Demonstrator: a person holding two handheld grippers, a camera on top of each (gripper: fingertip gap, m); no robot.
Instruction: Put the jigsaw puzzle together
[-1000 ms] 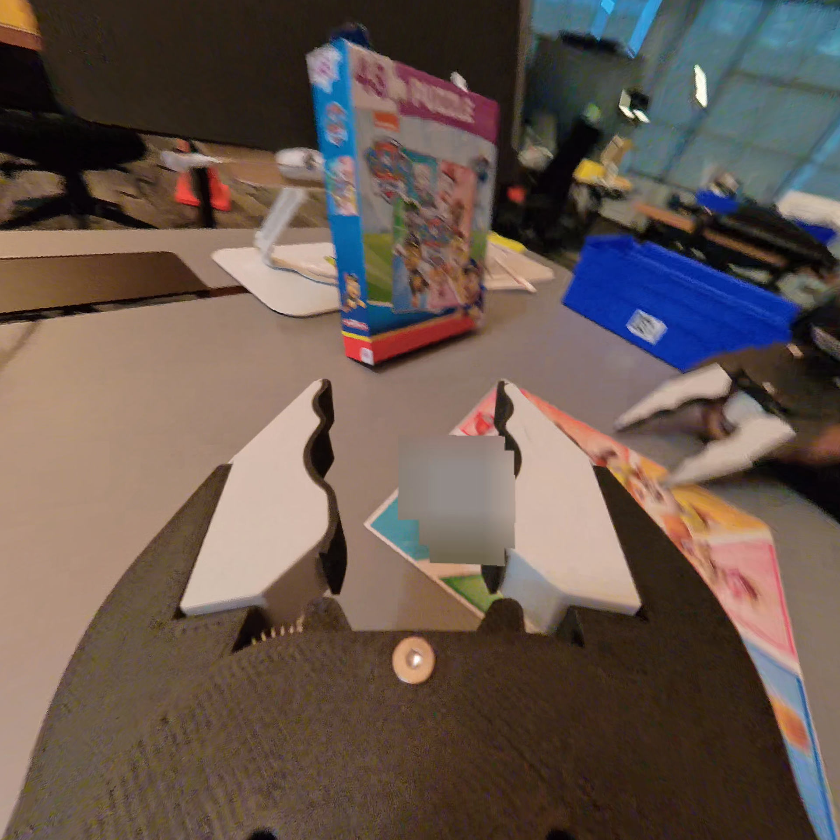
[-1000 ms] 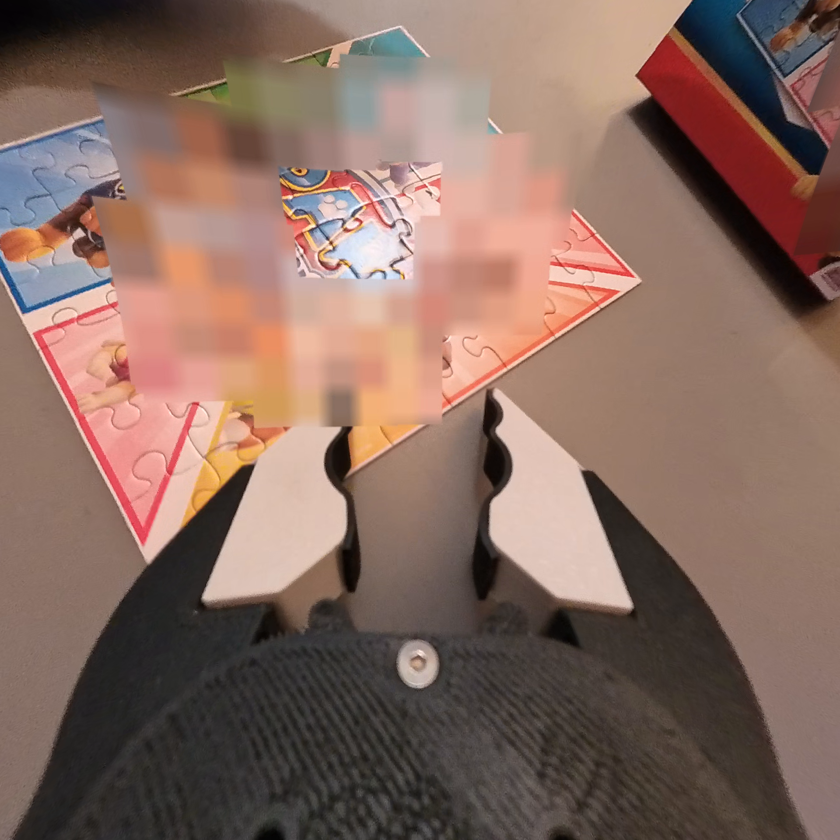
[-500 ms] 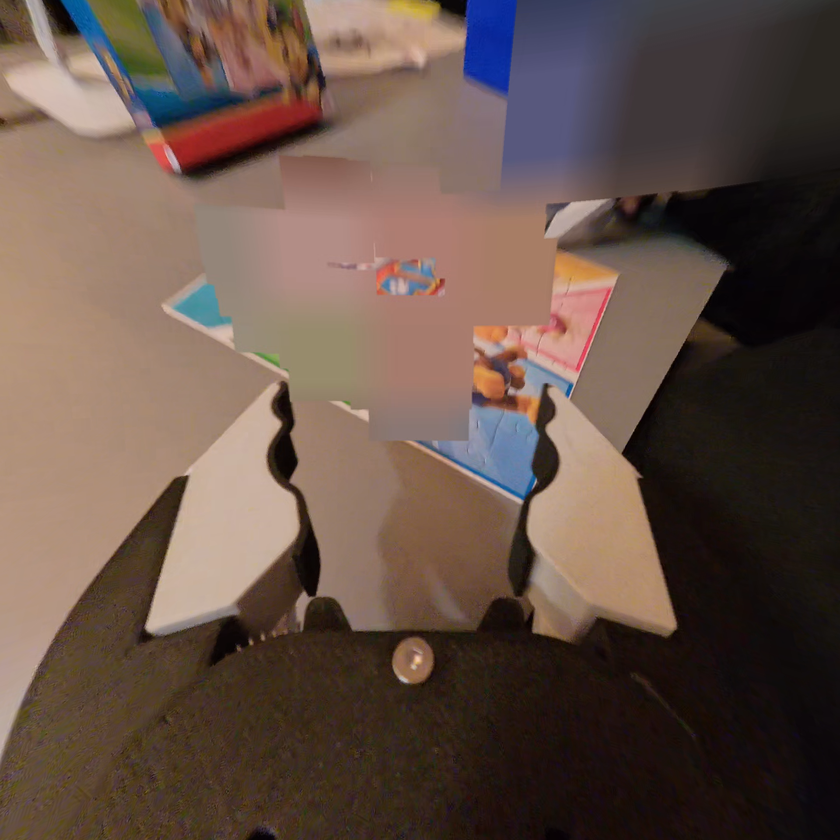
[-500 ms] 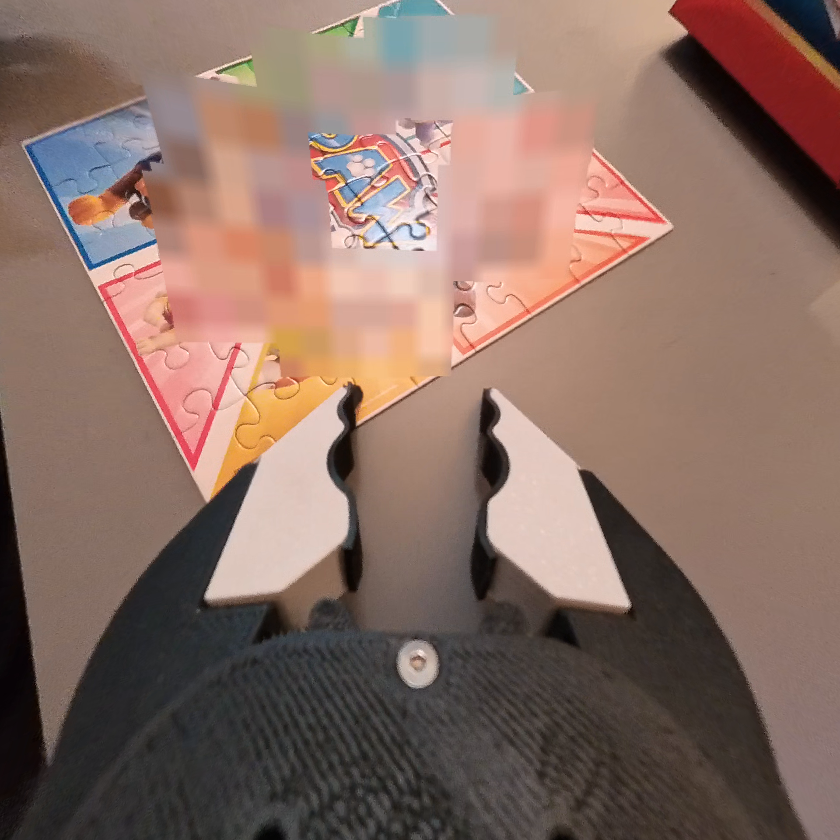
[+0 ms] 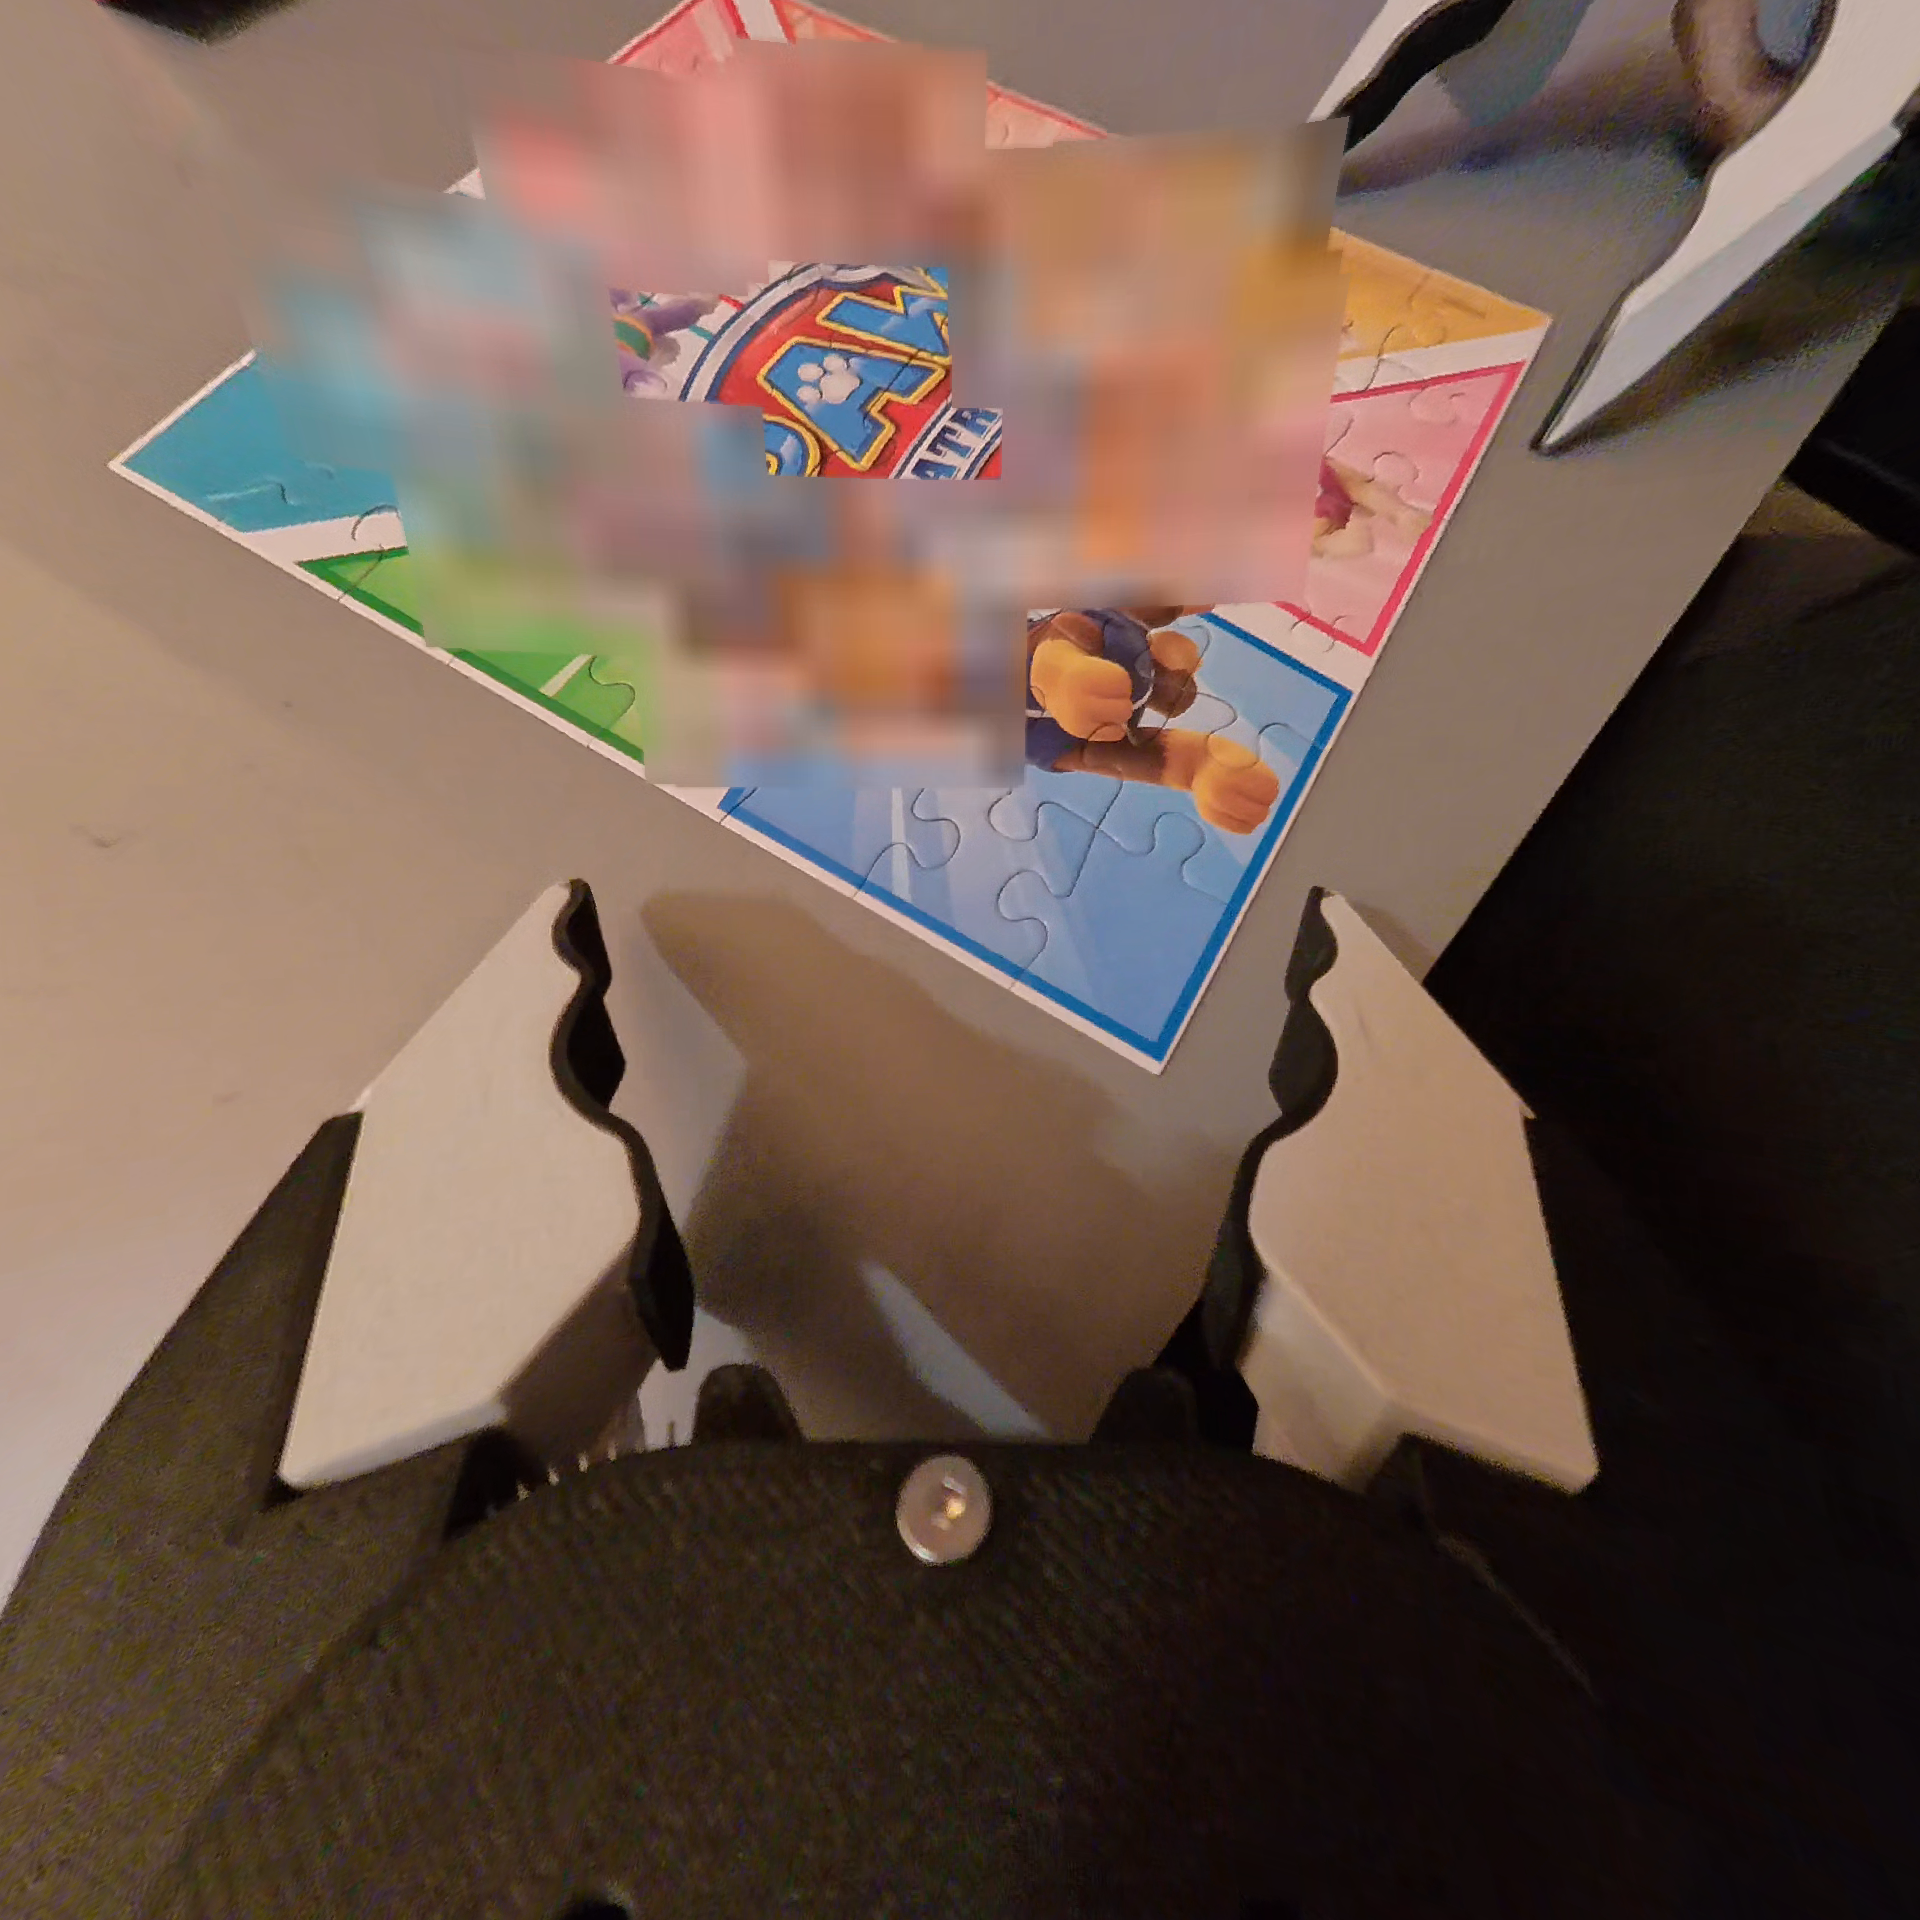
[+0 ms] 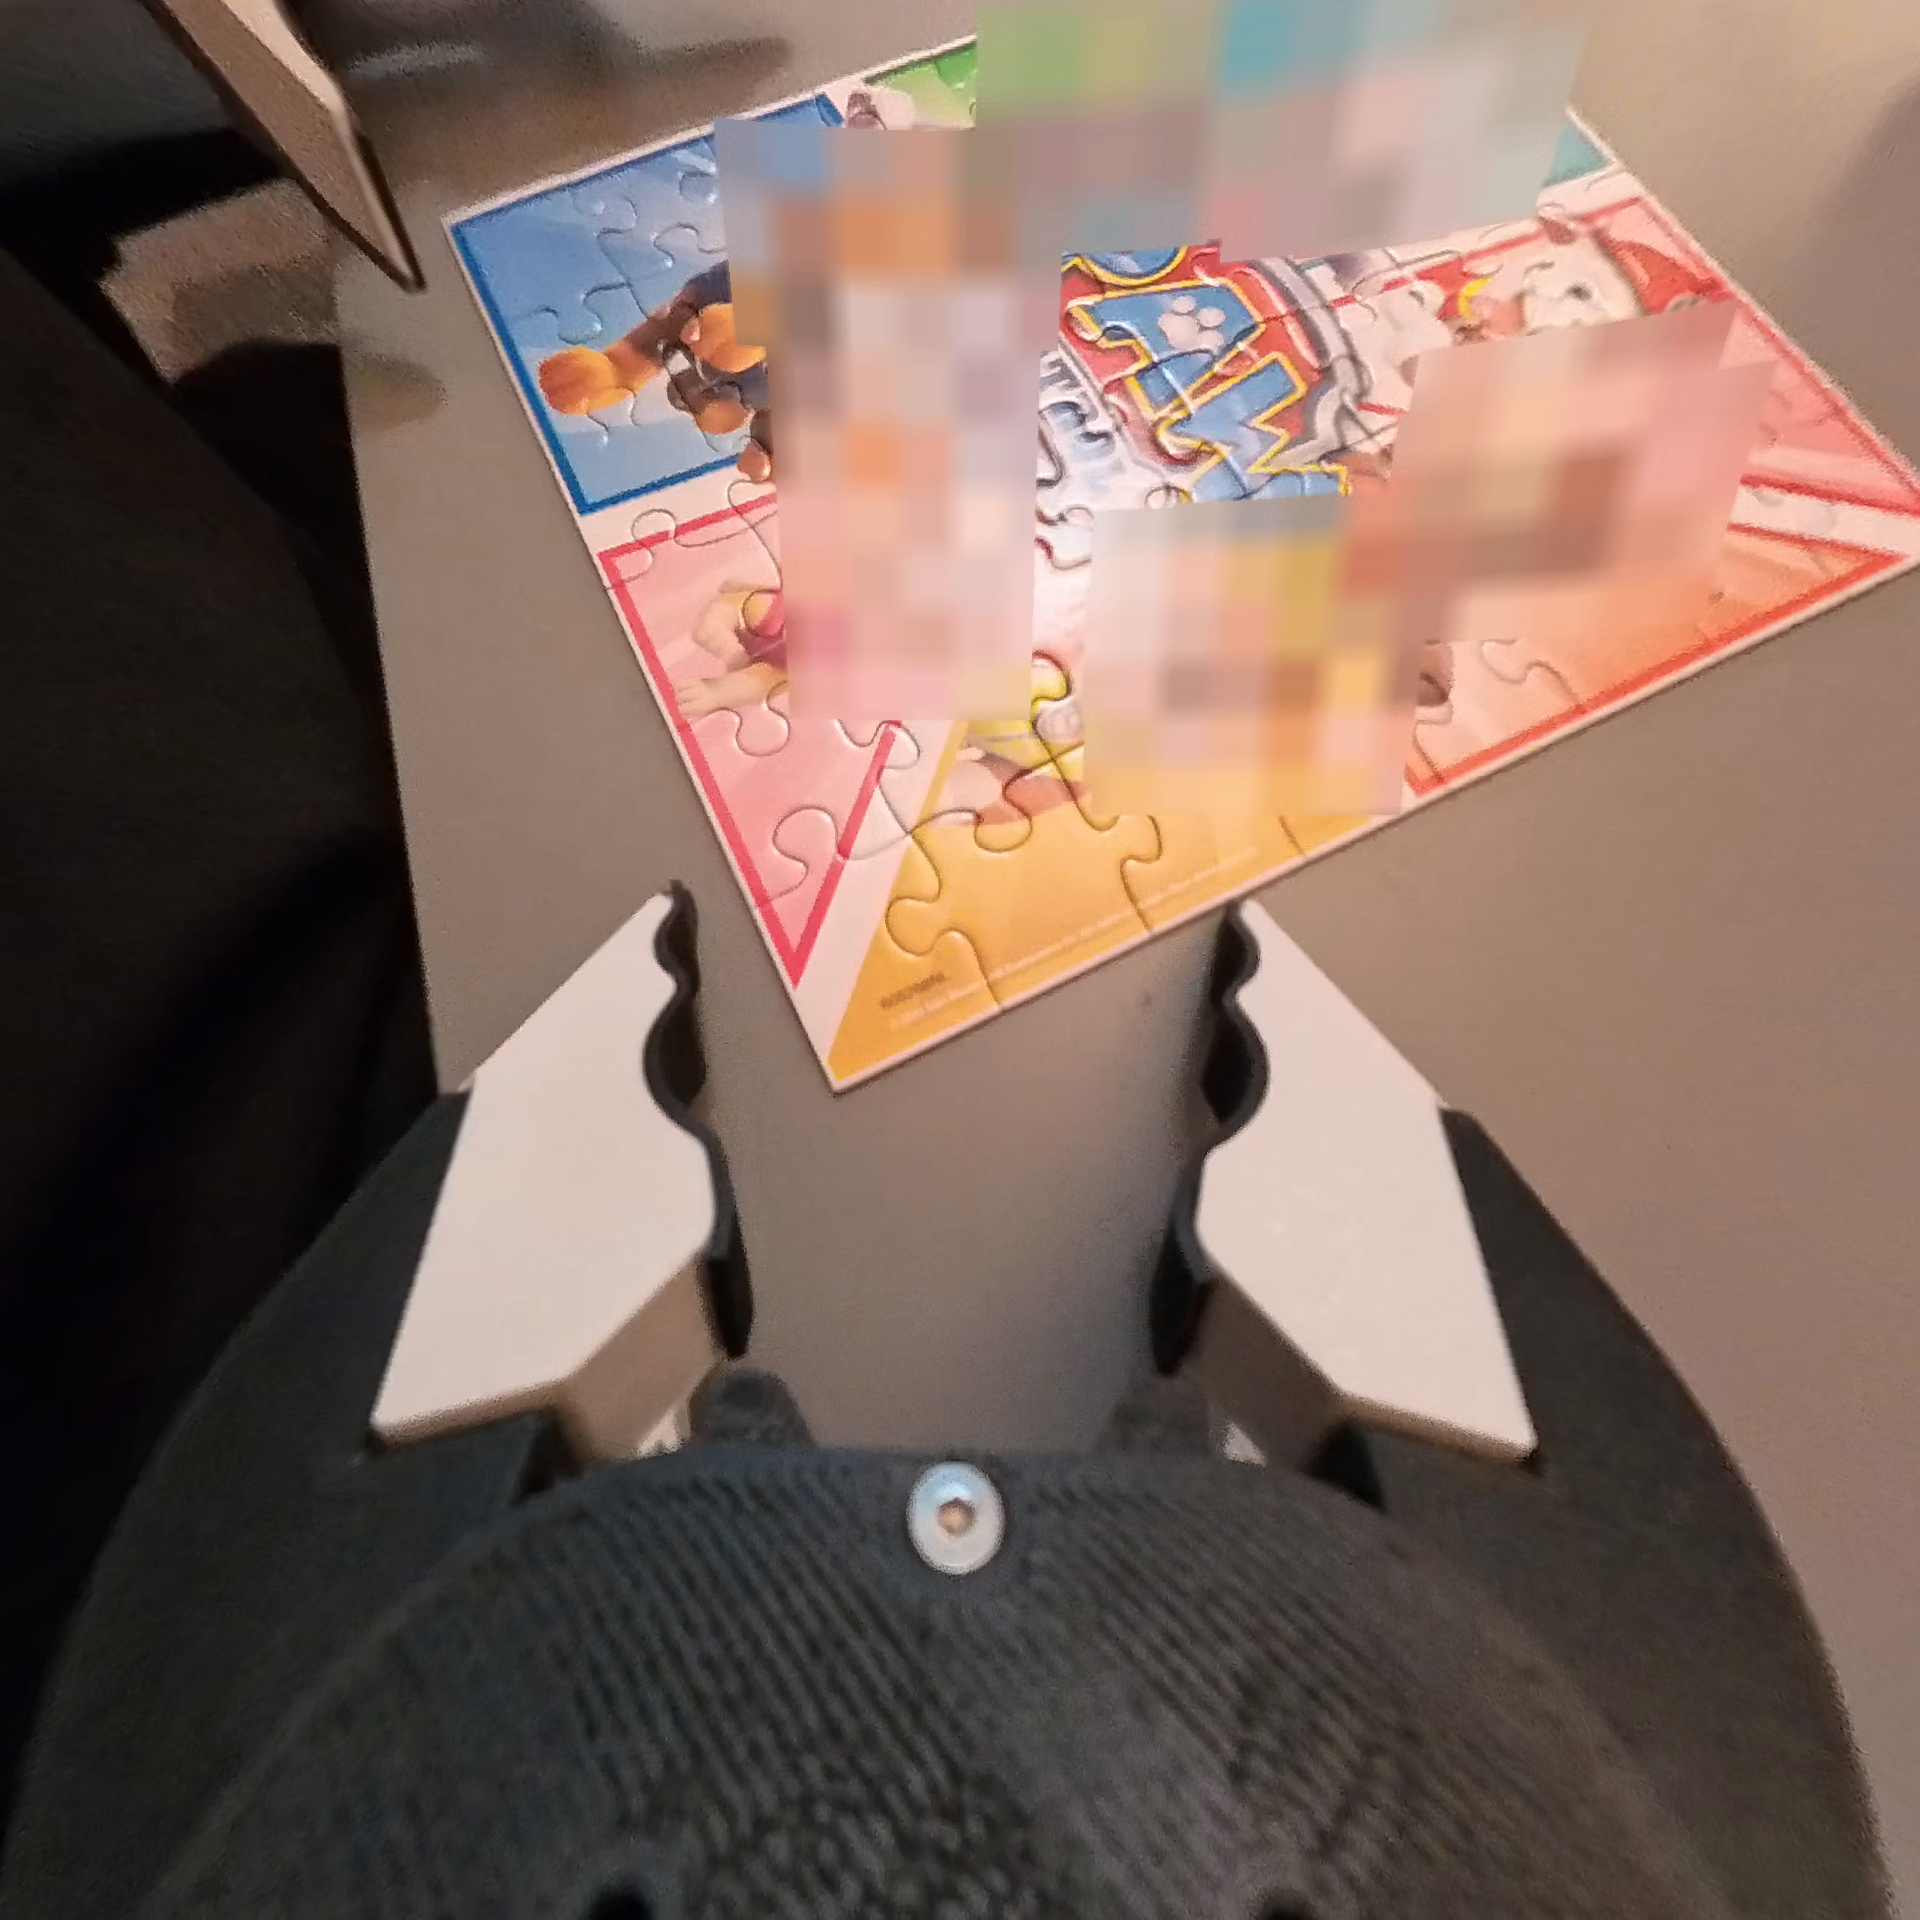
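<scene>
An assembled colourful jigsaw puzzle (image 5: 1122, 873) lies flat on the grey table (image 5: 260, 831). My left gripper (image 5: 945, 914) is open wide and empty, hovering over the puzzle's blue corner near the table's edge. In the right wrist view the same puzzle (image 6: 1018, 914) shows with its yellow corner nearest. My right gripper (image 6: 951, 925) is open and empty, its jaws spread either side of that yellow corner without touching it. The right gripper's white fingers (image 5: 1714, 260) also show at the top right of the left wrist view. A finger (image 6: 312, 145) of the left gripper shows at the top left of the right wrist view.
The table's near edge (image 5: 1621, 665) runs diagonally just right of the puzzle, with dark space beyond it. In the right wrist view the edge (image 6: 384, 727) runs down the left side.
Both grippers have opened wider. The left one swung down from facing the upright puzzle box to hovering over the puzzle's blue corner. The right one drew closer to the yellow corner.
</scene>
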